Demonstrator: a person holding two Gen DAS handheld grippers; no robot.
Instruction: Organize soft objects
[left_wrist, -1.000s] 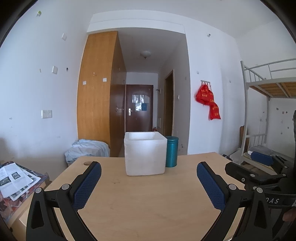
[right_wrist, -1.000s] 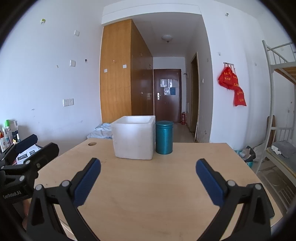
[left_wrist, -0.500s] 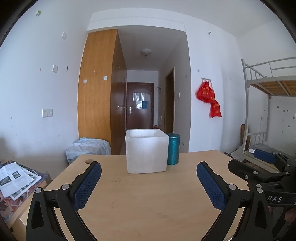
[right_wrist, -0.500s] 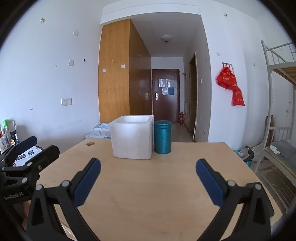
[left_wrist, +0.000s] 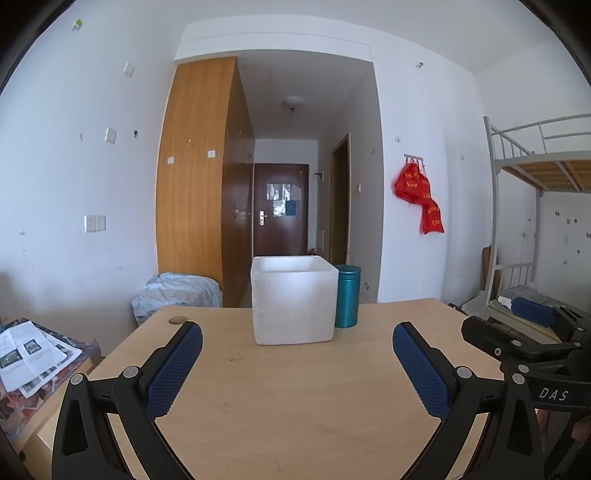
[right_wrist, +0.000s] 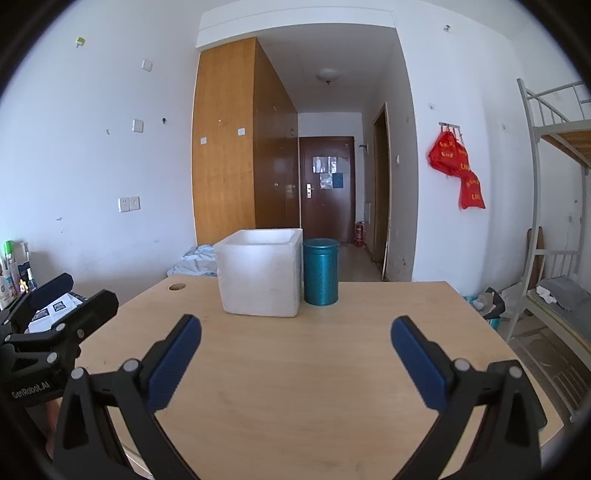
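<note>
From the left wrist view: left gripper (left_wrist: 297, 334) spread wide above the near part of the wooden table (left_wrist: 295, 387), blue padded fingers (left_wrist: 173, 369) well apart, nothing between them. Farther along the table, a white foam box (left_wrist: 293, 306), open at the top, upright, inside hidden from this angle. Just beside its right wall, a teal lidded canister (left_wrist: 347, 295), upright, touching or nearly touching the box. At the right edge, the right gripper (left_wrist: 524, 354) seen from the side, black frame with a blue pad, over the table's right edge. Off the table to the left, printed papers (left_wrist: 29, 354) on a low surface; behind, a light blue bundle of cloth (left_wrist: 177, 291) on the floor by the wooden wardrobe (left_wrist: 199, 181). From the right wrist view: right gripper (right_wrist: 295, 332) likewise released, jaws wide, holding nothing, above the near half of the table. Same white box ahead and slightly left, canister against its right side. Left gripper at the left edge, seen side-on. Red bags (right_wrist: 458, 166) hanging on the right wall, metal bunk bed (right_wrist: 554, 184) at far right.
</note>
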